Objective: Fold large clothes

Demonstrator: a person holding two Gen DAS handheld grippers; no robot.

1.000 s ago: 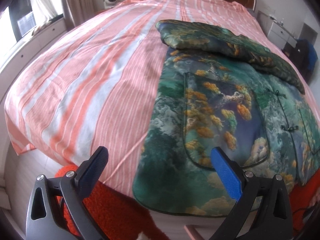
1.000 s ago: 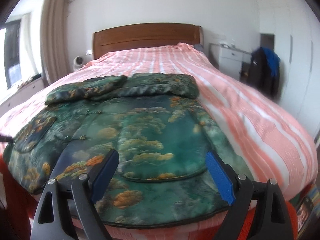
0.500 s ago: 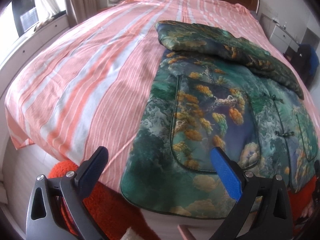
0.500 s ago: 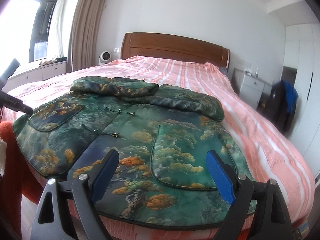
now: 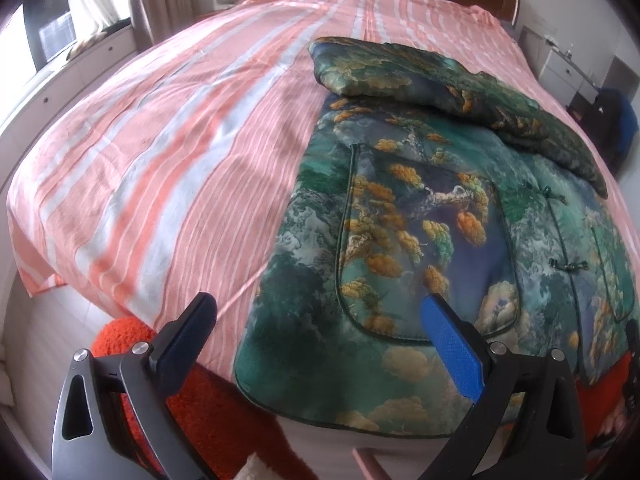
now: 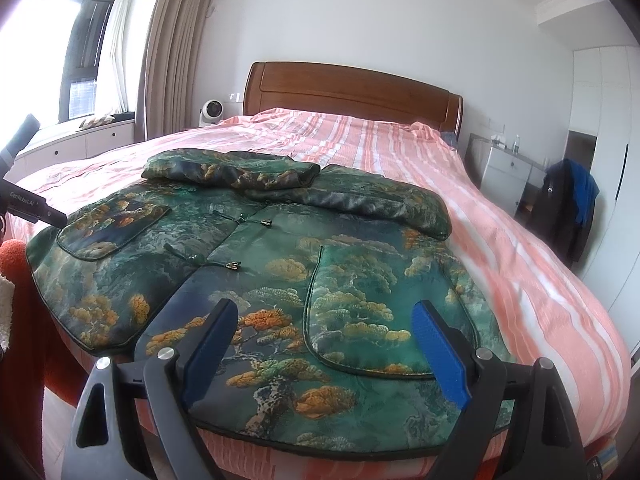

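Both the left gripper (image 5: 320,332) and right gripper (image 6: 324,336) are hovering wide open and empty just short of the jacket (image 6: 256,272), whose hem is lying directly ahead, so each should probably be pinching a hem corner squarely.

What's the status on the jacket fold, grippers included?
Left gripper open, empty. Right gripper open, empty, above the hem. Jacket flat on the bed, sleeves folded across the top. Nothing in the way.

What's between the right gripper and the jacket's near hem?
Nothing visible. The right gripper hangs open just above the jacket, whose near hem lies bare on the bed, with no object in between.
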